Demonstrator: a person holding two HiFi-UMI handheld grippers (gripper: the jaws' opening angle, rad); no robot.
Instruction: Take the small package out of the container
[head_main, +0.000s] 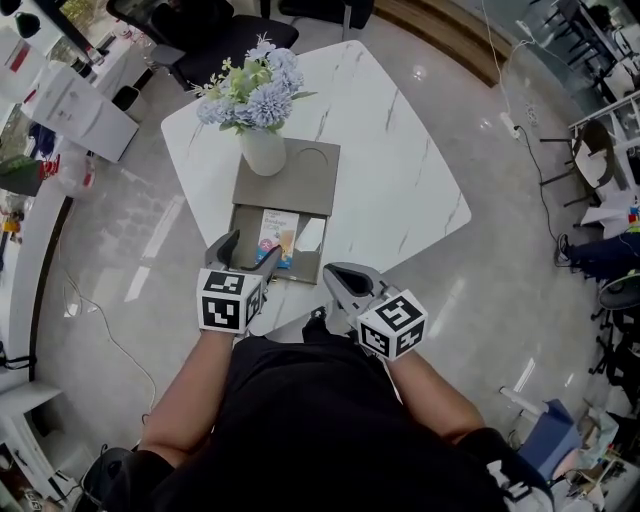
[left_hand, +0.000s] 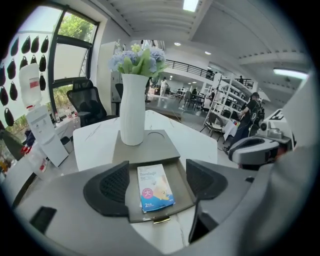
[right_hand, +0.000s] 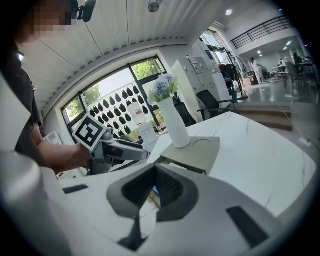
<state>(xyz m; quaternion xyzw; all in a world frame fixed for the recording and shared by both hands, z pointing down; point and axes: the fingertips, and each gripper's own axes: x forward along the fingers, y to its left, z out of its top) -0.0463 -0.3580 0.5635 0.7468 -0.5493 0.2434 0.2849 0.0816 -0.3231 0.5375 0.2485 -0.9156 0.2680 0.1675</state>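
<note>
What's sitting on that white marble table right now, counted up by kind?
White ceramic vase: 1
Bunch of pale blue flowers: 1
Flat grey drawer container: 1
Small printed bandage package, lying in the container's open drawer: 1
Total: 4

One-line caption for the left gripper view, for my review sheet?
Open left gripper faces the package lying in the open drawer; a flower vase stands on the container.
</note>
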